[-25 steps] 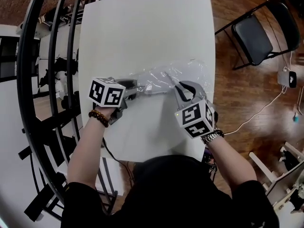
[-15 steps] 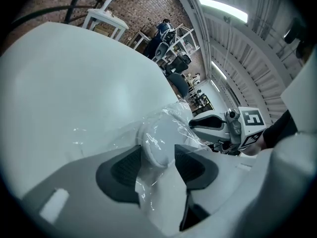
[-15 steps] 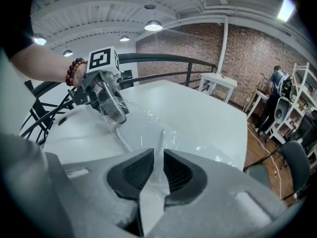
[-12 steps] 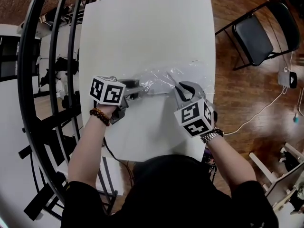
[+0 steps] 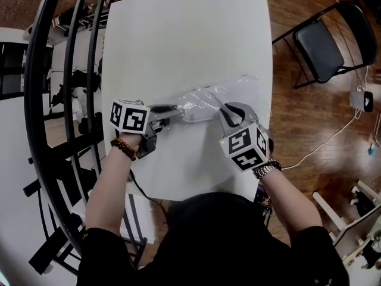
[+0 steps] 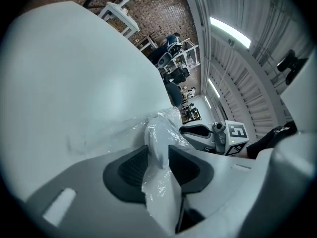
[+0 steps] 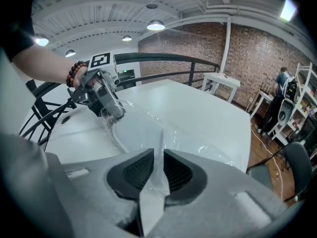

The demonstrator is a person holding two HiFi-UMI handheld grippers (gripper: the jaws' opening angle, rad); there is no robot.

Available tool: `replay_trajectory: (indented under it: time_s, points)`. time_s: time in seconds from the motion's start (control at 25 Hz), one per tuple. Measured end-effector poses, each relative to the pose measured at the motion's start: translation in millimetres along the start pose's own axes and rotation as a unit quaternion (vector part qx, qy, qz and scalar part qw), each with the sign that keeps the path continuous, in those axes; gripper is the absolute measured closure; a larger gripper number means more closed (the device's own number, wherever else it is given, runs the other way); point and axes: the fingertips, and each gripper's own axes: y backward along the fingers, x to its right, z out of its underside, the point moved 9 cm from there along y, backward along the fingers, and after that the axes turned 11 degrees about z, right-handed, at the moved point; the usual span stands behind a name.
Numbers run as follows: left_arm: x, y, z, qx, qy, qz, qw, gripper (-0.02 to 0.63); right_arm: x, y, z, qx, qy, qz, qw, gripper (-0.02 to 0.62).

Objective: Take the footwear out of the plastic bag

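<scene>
Closing just now, left gripper (image 6: 158, 156) fingers (image 6: 130, 170) pinch plastic bag (image 5: 221, 95), right gripper (image 7: 157, 168) fingers (image 7: 134, 171) clenched on bag

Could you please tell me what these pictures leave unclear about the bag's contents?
- Head view: a grey shape lies inside the plastic bag; creases and glare hide what footwear it is.
- Left gripper view: the left gripper, whose jaws have just been closing, pinches a white wad; shoe or only bag, unclear.
</scene>
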Motion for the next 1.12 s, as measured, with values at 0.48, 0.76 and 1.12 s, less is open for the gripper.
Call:
replay_trajectory:
  time_s: [0.48, 0.76, 1.12]
  points:
    - [-4.6, 6.3, 17.1, 0.042, 0.037, 0.029, 0.9980, 0.391, -7.1, 1.3, -1.7, 0.002, 0.007, -0.023, 1.000, 0.566]
    - [-2.6, 2.4, 11.3, -0.004, 0.002, -0.060, 0.9982, 0.393, -5.6, 8.4, -6.9, 0.019, 0.007, -0.054, 0.998, 0.525]
    - [-2.7, 2.5, 10.3, -0.002, 0.001, -0.062, 0.9980, 0.383, 64.4, 24.8, 5.4, 0.025, -0.056, -0.011, 0.998, 0.482]
